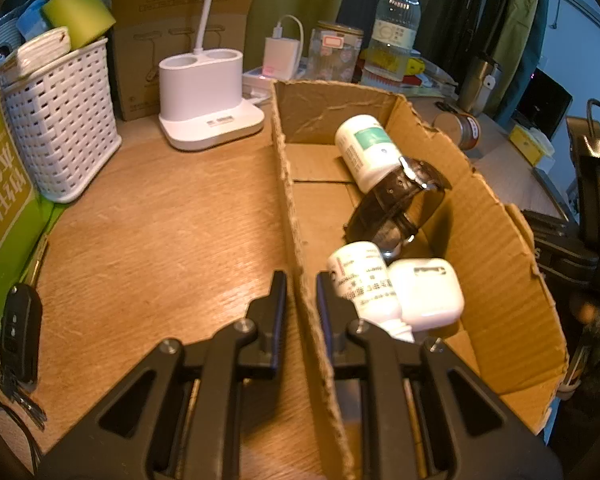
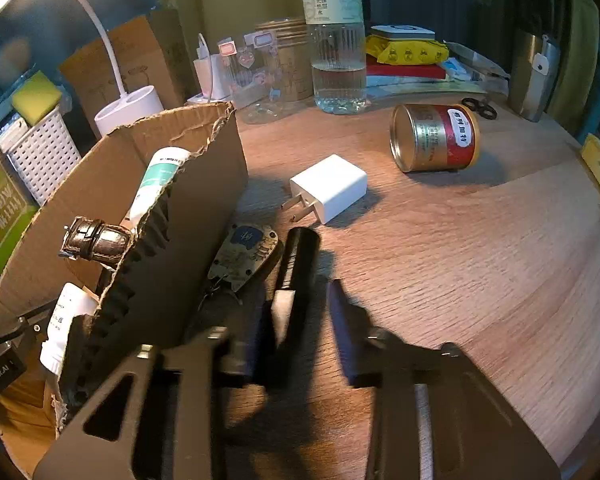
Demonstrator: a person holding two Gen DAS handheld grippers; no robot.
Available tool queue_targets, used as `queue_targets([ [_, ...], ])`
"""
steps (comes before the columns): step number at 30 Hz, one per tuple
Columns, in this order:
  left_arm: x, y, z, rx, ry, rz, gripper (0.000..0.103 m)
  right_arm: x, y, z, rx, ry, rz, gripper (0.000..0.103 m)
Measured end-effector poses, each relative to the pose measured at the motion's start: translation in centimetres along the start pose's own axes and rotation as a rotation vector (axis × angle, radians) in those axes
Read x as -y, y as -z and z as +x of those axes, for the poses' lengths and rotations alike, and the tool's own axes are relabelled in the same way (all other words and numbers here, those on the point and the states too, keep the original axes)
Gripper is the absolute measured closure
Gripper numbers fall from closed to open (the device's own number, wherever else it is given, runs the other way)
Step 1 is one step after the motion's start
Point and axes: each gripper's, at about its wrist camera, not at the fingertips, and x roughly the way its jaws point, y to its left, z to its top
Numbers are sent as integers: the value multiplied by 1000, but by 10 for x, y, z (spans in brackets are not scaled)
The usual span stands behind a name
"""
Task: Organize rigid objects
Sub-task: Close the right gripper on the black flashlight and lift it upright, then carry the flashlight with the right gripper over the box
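Left gripper (image 1: 302,300), left wrist view, 6 o'clock: jaws nearly closed and clamped on the near side wall of the cardboard box (image 1: 290,184), one finger outside, one inside.
Box contents, near to far:
- small white dropper bottle (image 1: 360,280), long axis about 11 to 5 o'clock, nozzle toward the camera
- white earbud case (image 1: 428,292), touching the dropper bottle on its 3 o'clock side
- dark strap watch (image 1: 396,204), coiled, at centre
- white bottle with teal label (image 1: 364,148), lying down, cap end toward 5 o'clock and resting on the watch

Outside the box, on the wooden table (image 1: 172,220):
- car key (image 1: 18,332) at 8 o'clock
- white woven basket (image 1: 60,120) at 10 o'clock
- white lamp base (image 1: 208,100) at 11 o'clock

Right gripper (image 2: 306,292), right wrist view, 6 o'clock: jaws apart, nothing gripped. The black cylinder (image 2: 298,256) lies on the table between the fingers, against the left one, with bare table showing before the right one. Its long axis runs about 12 to 6 o'clock, far end toward 12.
- metal tag (image 2: 246,252): flat, just beside the cylinder at 9 o'clock, against the box's outer wall
- white charger (image 2: 332,186): beyond the cylinder, prongs toward 8 o'clock
- gold and red tin (image 2: 436,138): on its side at 1 o'clock, axis roughly 9 to 3, round end facing 9
- water bottle (image 2: 336,40): upright at 12 o'clock
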Motion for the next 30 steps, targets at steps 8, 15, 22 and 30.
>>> queue_targets([
  [8,0,1,0,1,-1,0,87,2,1,-7,34,-12,11,81],
  [15,0,1,0,0,-1,0,87,3,1,-22,92,-11,17,81],
  [22,0,1,0,0,-1,0,87,0,-7,-51,167,-12,10,81],
  [30,0,1,0,0,-1,-1,87,-7,-13,-83,242,-22,-12,81],
])
